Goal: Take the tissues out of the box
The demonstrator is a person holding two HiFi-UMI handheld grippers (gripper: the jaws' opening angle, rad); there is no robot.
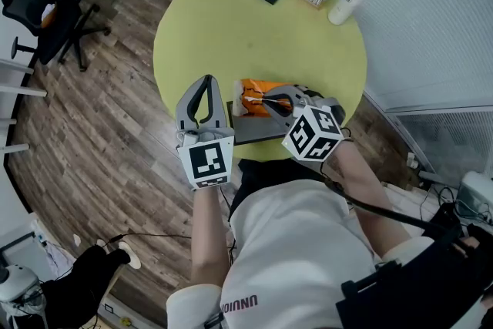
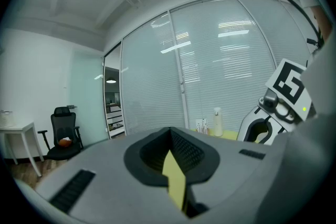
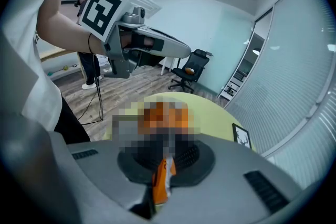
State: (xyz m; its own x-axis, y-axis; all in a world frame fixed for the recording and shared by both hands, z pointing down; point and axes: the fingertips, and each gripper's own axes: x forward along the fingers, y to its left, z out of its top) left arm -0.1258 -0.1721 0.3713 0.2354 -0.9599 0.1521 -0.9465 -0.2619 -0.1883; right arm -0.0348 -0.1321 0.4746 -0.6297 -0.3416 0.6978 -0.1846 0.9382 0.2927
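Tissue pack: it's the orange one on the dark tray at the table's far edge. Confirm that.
Wrong edge. The orange tissue pack lies on the dark tray at the table's near edge, right in front of the person. The head view shows it.

Tissue box (image 1: 251, 93) on table (image 1: 223, 35)

In the head view the right tongs (image 1: 267, 99) and their marker cube (image 1: 312, 133) hide part of the orange tissue pack (image 1: 253, 99) and the dark grey tray (image 1: 254, 136) under it; the thin white strand (image 1: 256, 97) pinched at their tips is too small to identify. In the right gripper view that pack is blurred.
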